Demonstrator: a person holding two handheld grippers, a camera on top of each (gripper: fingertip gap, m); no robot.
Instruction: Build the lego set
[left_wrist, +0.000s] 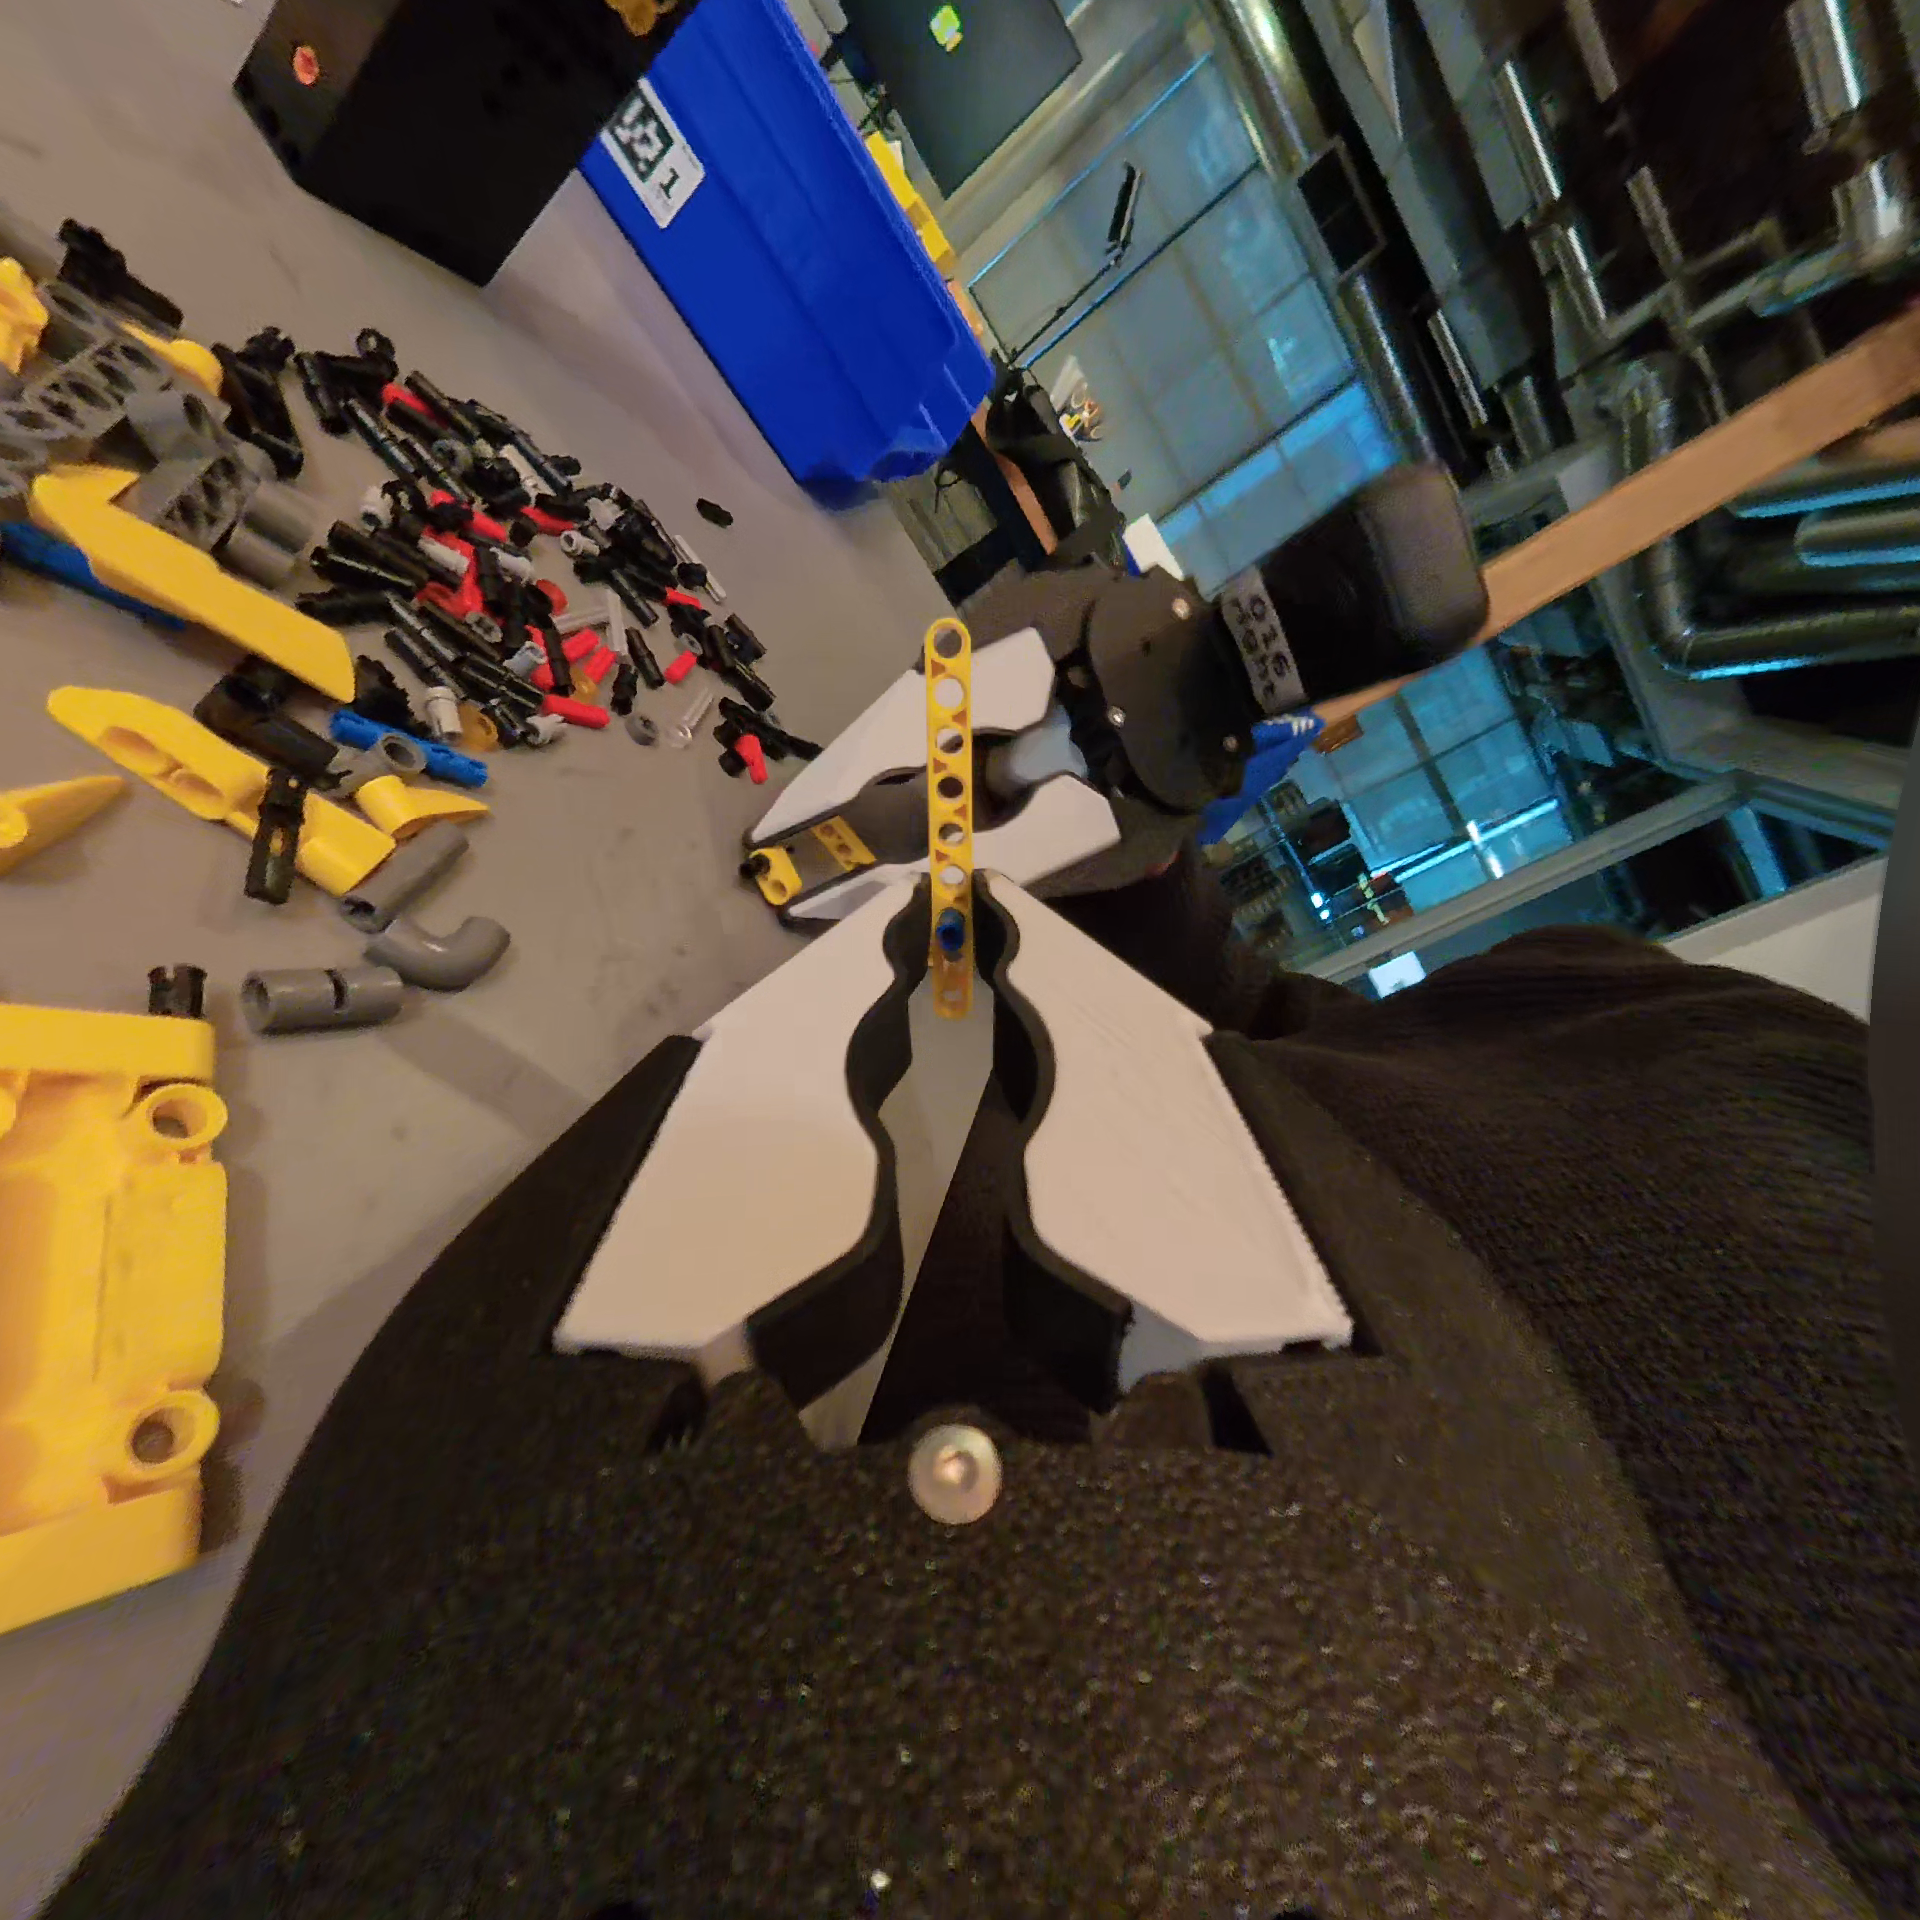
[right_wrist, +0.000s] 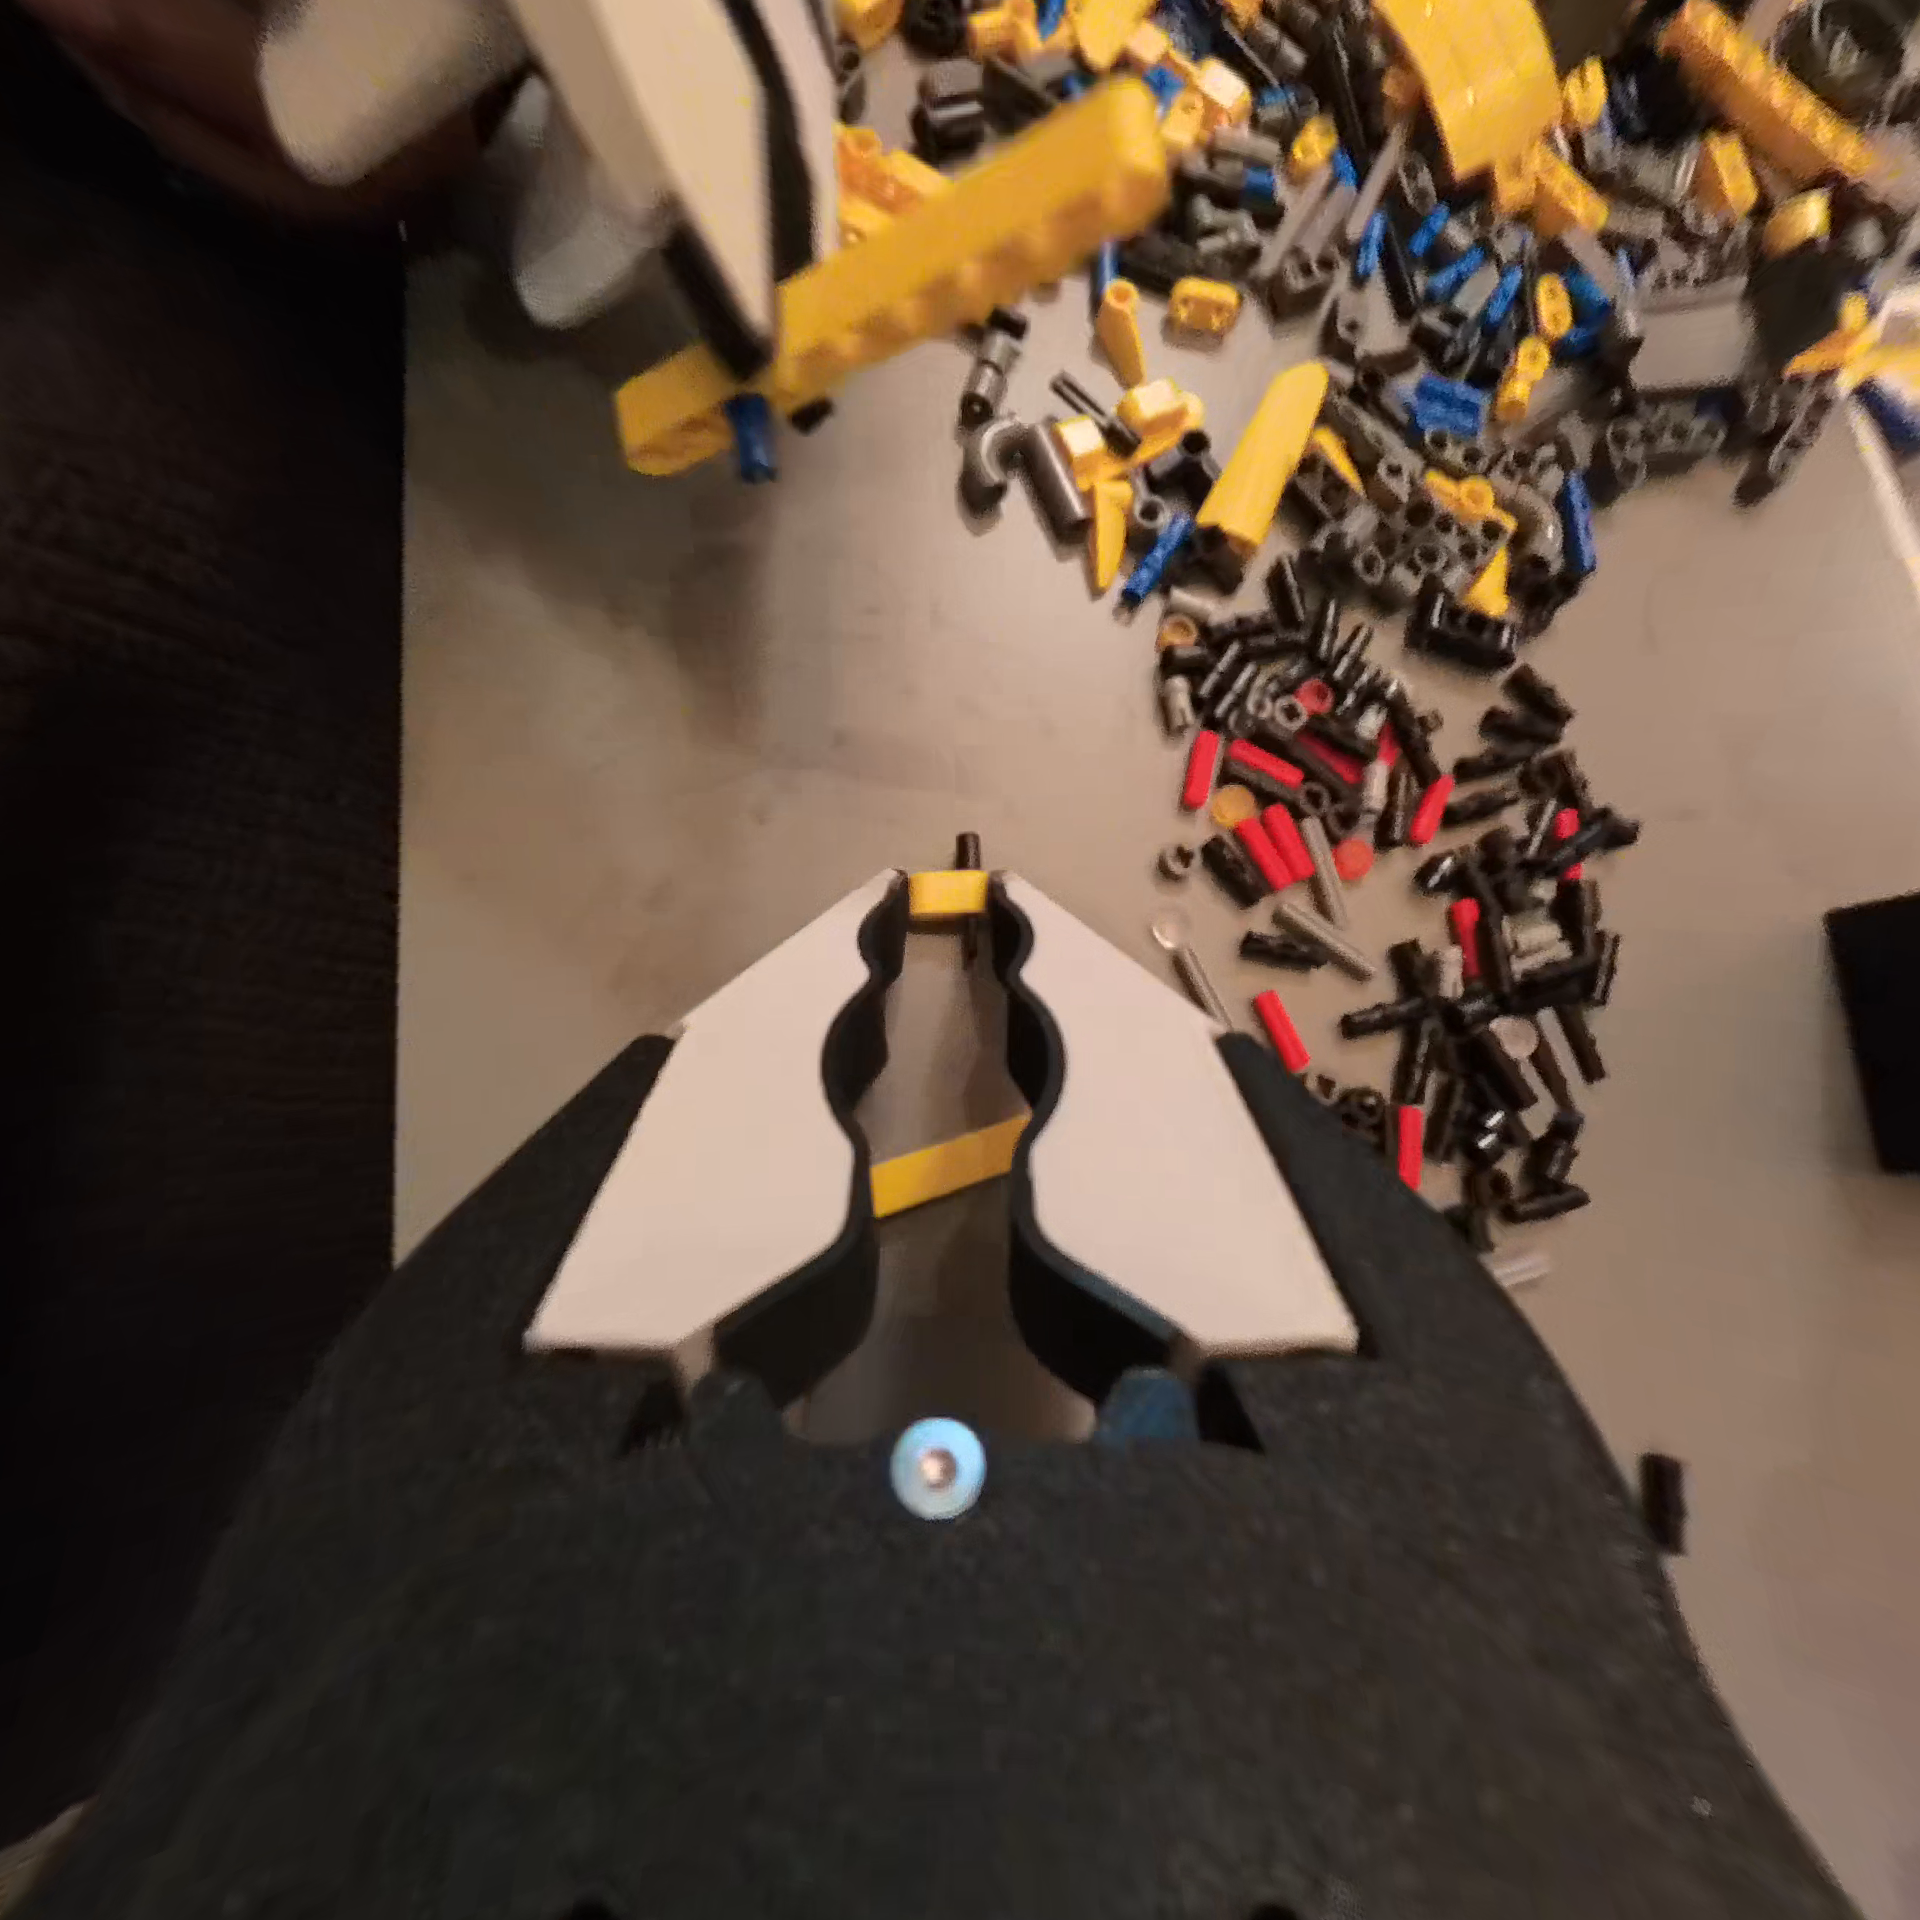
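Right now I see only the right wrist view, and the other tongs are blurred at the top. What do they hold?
Observer: The left tongs are shut on a thin yellow beam with a row of round holes.
Operator: Is anything fitted in that beam?
Observer: Yes, a blue pin sits in one hole, right between the tips of the tongs.
Operator: And my own piece, seen from the side?
Observer: The short yellow piece in the right tongs shows round holes along its side.
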